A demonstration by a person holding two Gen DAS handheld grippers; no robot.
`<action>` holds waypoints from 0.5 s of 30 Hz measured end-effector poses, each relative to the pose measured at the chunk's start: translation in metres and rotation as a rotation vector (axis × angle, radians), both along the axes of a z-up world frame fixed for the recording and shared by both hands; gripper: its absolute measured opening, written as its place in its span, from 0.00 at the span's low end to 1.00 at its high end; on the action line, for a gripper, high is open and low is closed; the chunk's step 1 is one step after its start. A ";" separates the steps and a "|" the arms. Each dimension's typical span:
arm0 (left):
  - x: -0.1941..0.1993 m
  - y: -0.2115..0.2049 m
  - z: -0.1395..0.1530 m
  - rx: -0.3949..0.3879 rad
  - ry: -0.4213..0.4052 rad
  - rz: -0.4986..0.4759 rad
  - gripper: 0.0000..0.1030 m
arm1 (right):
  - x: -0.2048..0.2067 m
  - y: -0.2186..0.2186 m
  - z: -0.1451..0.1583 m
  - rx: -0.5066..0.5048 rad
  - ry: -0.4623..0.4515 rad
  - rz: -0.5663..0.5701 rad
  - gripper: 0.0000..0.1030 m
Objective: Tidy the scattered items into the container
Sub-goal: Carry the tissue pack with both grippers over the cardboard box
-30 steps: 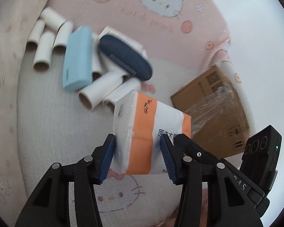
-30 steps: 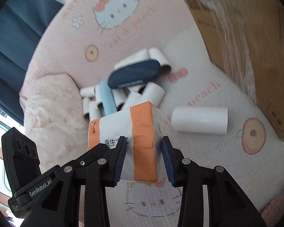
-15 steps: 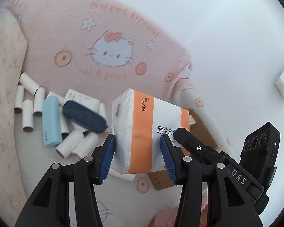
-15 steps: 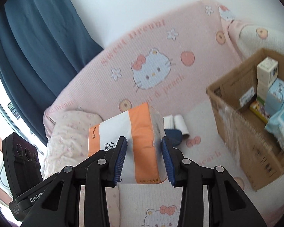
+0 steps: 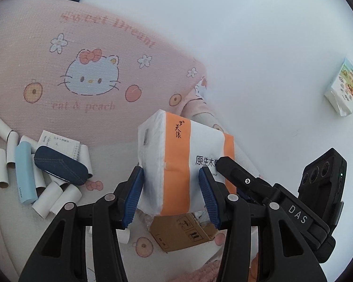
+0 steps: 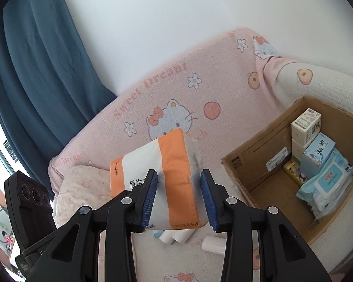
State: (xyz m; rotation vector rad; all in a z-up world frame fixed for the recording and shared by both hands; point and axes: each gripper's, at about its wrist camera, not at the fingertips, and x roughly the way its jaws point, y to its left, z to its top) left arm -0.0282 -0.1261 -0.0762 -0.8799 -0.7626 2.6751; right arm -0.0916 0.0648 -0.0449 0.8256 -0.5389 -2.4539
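An orange-and-white tissue pack (image 5: 176,162) hangs in the air, held from both ends. My left gripper (image 5: 171,197) is shut on one end of it, and my right gripper (image 6: 178,197) is shut on the other end of the tissue pack (image 6: 171,176). To the right of the right gripper stands the open cardboard box (image 6: 247,164), with several packets and a wet-wipe pack inside. In the left wrist view a corner of the same box (image 5: 176,235) shows below the pack. On the sofa at the left lie white paper tubes (image 5: 58,197), a light blue case (image 5: 24,174) and a dark blue case (image 5: 61,164).
The pink cartoon-print sofa back (image 5: 89,80) runs behind everything, with a white wall above. A dark blue curtain (image 6: 35,70) hangs at the left. A patterned pillow (image 6: 82,188) lies on the sofa. More white tubes (image 6: 176,236) lie below the pack. A small packet (image 5: 343,91) shows at the right.
Both grippers have risen with the tissue pack, lifting it clear of the sofa. The views have tilted up, so the pile of tubes has dropped away and the box interior has come into sight.
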 end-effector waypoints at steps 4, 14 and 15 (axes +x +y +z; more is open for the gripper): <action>-0.021 0.017 -0.009 0.014 -0.038 -0.039 0.51 | -0.009 0.017 -0.005 0.041 -0.021 -0.031 0.34; -0.087 0.094 -0.028 0.041 -0.142 -0.159 0.51 | -0.044 0.087 -0.014 0.205 -0.122 -0.098 0.34; -0.095 0.103 -0.031 0.044 -0.151 -0.169 0.51 | -0.049 0.096 -0.014 0.213 -0.132 -0.097 0.34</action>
